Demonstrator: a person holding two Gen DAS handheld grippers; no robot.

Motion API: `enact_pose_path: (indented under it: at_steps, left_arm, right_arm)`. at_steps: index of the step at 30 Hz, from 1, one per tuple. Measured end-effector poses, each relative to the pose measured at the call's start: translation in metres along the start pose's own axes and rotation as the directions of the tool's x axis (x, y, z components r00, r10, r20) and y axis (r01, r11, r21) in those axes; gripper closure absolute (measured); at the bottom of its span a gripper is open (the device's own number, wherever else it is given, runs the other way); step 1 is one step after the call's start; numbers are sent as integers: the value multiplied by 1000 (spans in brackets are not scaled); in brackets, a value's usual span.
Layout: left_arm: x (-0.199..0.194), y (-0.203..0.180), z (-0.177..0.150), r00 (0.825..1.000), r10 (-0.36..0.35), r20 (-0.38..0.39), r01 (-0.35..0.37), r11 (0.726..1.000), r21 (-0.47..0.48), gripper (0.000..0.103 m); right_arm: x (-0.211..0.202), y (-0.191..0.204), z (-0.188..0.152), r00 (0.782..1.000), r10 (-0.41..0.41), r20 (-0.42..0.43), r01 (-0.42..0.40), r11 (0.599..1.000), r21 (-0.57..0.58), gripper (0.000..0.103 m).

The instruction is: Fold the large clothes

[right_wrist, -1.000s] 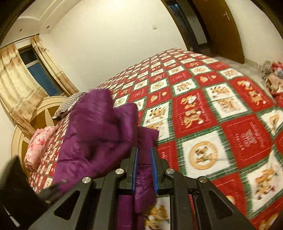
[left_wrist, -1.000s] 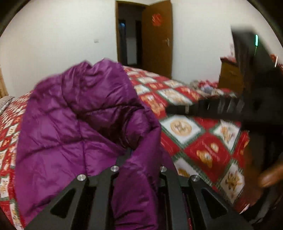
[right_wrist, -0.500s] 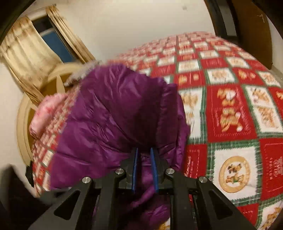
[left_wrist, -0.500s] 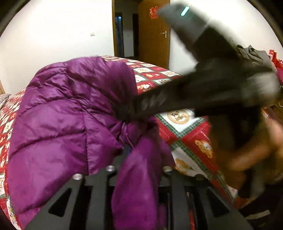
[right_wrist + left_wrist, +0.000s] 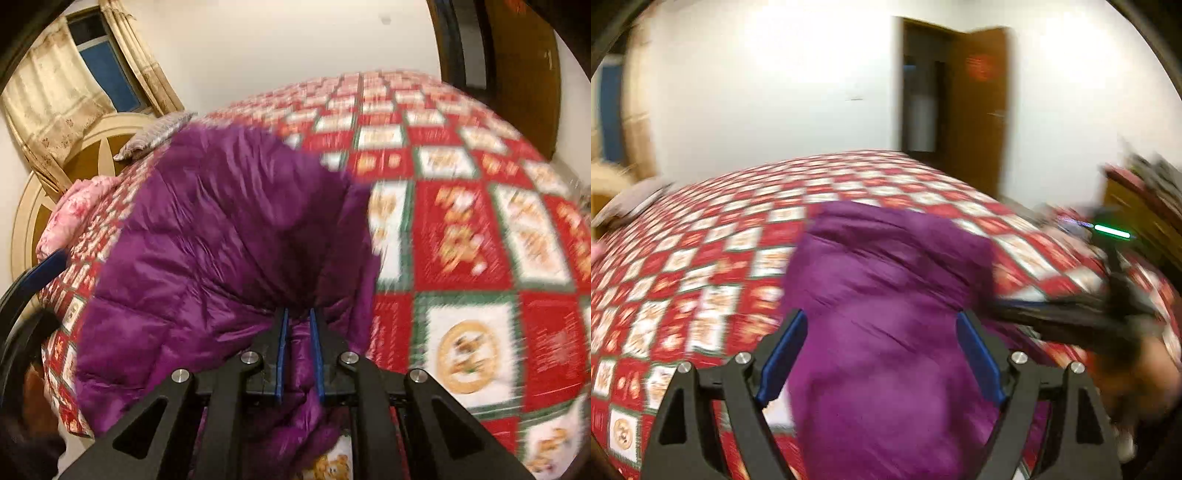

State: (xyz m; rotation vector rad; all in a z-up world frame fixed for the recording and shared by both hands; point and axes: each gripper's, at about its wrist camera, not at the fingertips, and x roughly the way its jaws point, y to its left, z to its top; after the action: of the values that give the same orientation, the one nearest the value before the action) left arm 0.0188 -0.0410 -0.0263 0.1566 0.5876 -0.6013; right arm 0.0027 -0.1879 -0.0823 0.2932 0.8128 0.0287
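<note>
The right claw (image 5: pixel 298 332) is pinched narrow on a fold of the purple jacket (image 5: pixel 221 251), the cloth bunched between its blue pads (image 5: pixel 281 354). The left claw (image 5: pixel 882 354) stands wide, its pads either side of the jacket (image 5: pixel 886 317); whether they touch the cloth is lost in blur. The jacket lies heaped on the bed (image 5: pixel 461 240), over a red, white and green checked quilt (image 5: pixel 701 258). Beyond it are a grey pillow (image 5: pixel 155 134), a pink blanket (image 5: pixel 70 210), curtains (image 5: pixel 55 99) and a brown door (image 5: pixel 975 110).
</note>
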Motion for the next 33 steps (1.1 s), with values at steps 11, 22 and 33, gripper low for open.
enact_pose_path:
  at_steps: [11, 22, 33]
  left_arm:
    - [81, 4, 4, 977, 184, -104, -193, 978, -82, 18]
    - [96, 16, 17, 973, 156, -168, -175, 980, -100, 13]
    - [153, 20, 22, 948, 233, -217, -259, 961, -95, 4]
  right_arm:
    - [5, 18, 79, 998, 48, 37, -55, 970, 237, 90]
    - [80, 12, 43, 994, -97, 58, 86, 981, 172, 90]
    - [98, 9, 45, 990, -135, 48, 129, 986, 108, 90]
